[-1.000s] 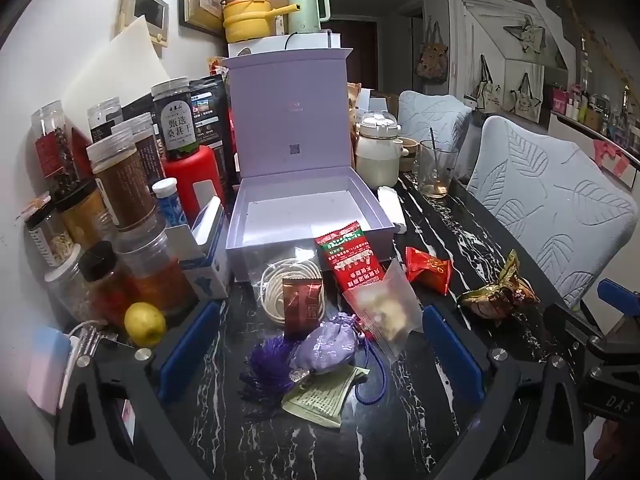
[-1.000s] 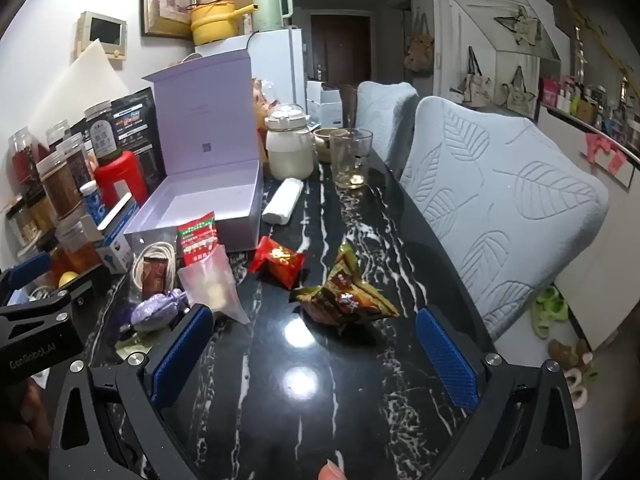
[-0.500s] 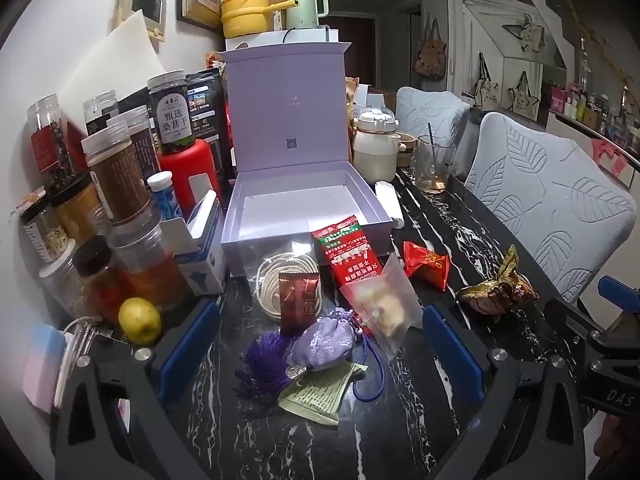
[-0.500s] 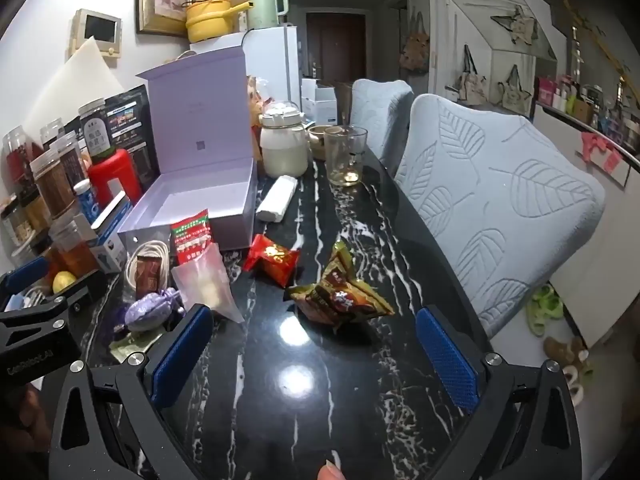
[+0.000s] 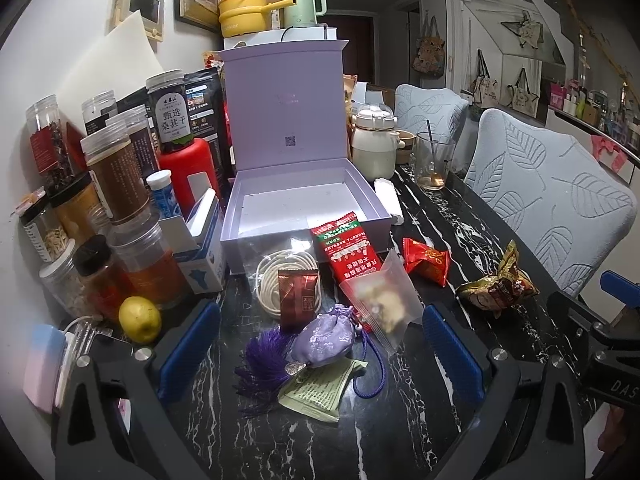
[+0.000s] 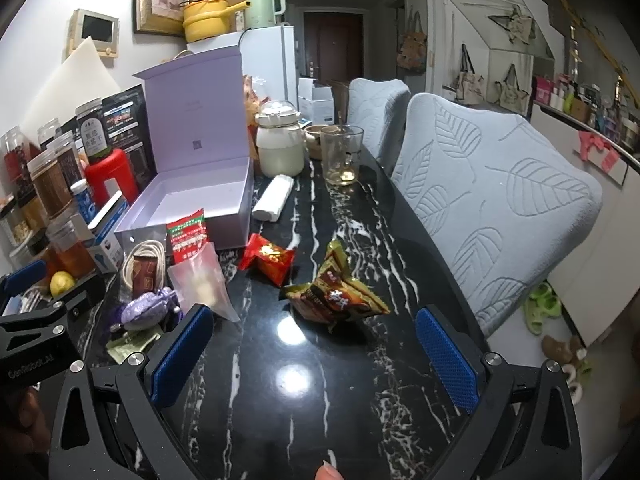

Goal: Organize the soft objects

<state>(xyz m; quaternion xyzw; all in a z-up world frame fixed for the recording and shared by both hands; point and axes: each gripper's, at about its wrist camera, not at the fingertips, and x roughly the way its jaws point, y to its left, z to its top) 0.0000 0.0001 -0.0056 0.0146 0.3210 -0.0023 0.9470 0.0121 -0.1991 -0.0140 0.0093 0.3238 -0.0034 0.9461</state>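
Silky purple pouch (image 5: 325, 338) – tasselled; left gripper (image 5: 316, 340) jaws apart.

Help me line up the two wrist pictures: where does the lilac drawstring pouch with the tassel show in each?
Left wrist: the lilac pouch lies low and central, between the open left gripper's fingers.
Right wrist: it lies at lower left, outside the open right gripper.
Shared landmark: the open purple box behind it.
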